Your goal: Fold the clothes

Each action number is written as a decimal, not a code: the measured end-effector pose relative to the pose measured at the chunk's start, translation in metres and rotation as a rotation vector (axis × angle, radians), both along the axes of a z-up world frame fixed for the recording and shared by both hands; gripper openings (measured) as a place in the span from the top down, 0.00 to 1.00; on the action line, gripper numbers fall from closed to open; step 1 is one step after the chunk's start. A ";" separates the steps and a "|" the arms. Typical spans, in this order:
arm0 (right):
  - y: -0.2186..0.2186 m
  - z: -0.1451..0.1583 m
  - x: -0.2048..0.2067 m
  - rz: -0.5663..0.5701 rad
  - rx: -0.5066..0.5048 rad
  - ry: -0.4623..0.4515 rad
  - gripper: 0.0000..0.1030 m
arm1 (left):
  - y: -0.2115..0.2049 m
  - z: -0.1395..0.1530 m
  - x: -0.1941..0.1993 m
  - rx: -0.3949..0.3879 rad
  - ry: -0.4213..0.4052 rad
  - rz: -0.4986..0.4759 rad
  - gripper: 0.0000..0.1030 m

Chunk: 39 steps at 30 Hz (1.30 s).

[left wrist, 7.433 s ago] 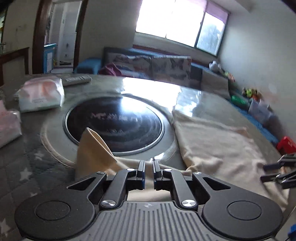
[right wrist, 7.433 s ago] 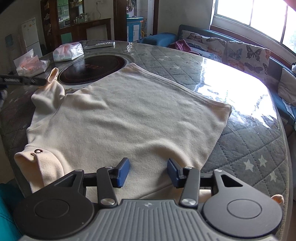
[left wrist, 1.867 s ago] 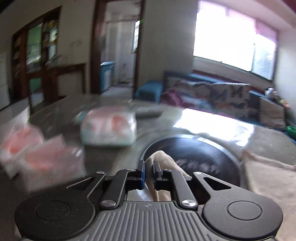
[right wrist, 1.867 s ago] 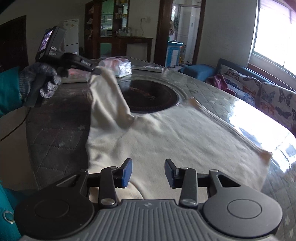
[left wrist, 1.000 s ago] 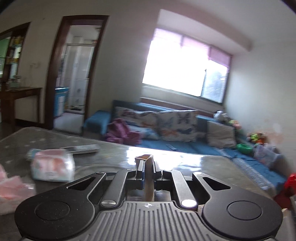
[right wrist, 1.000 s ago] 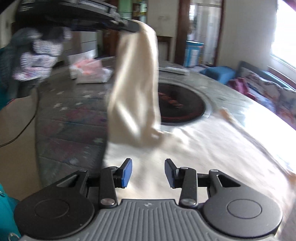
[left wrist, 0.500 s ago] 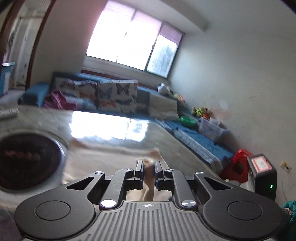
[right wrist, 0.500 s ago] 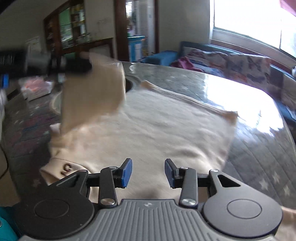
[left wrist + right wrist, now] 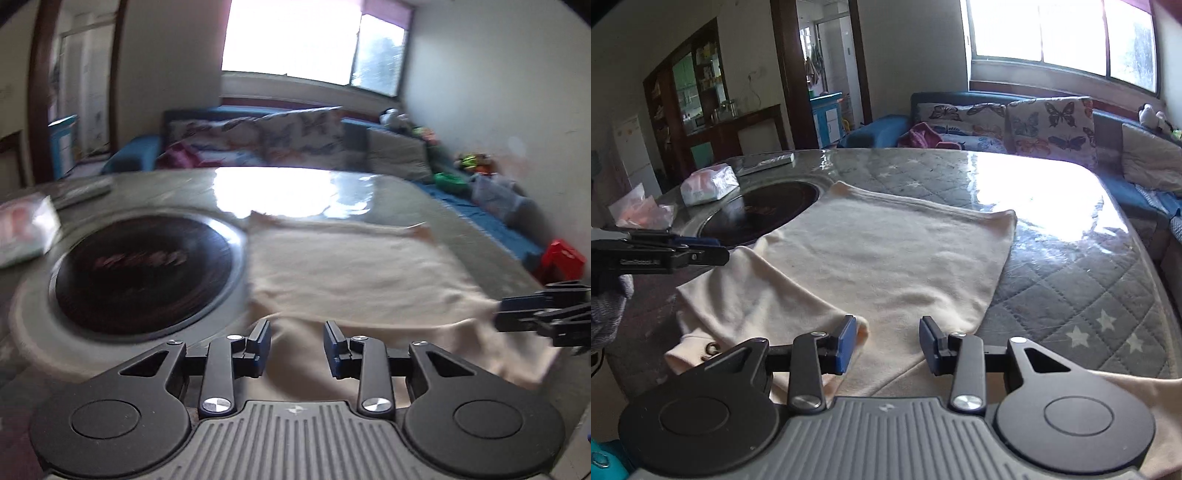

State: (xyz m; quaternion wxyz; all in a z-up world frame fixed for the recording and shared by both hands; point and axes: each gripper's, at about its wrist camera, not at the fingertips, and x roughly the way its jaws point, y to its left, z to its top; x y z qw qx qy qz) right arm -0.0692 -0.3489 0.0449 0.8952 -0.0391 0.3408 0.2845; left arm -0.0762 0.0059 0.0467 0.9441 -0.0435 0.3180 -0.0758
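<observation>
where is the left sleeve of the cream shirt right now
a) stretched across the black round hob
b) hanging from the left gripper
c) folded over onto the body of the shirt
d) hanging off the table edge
c: the sleeve lies flat across the shirt, clear of the left gripper, whose jaws are opening with nothing between them.

My left wrist cam sits low over the table (image 9: 436, 206), looking along its fingers toward the window (image 9: 314, 37) and sofa (image 9: 258, 136). Right wrist cam looks from the near edge, angled down across the cream garment (image 9: 886, 258). Both catch the garment, the black round hob (image 9: 144, 266) and the sofa.
</observation>
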 end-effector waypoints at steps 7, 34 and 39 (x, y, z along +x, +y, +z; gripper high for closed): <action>0.019 -0.017 -0.006 0.064 -0.021 0.076 0.67 | 0.023 -0.013 -0.032 -0.036 0.030 -0.051 0.52; 0.091 0.105 -0.021 0.187 -0.162 -0.294 0.96 | -0.009 -0.028 -0.061 0.129 -0.115 -0.176 0.57; 0.105 0.123 -0.025 0.203 -0.182 -0.363 0.96 | -0.010 -0.028 -0.062 0.141 -0.132 -0.162 0.91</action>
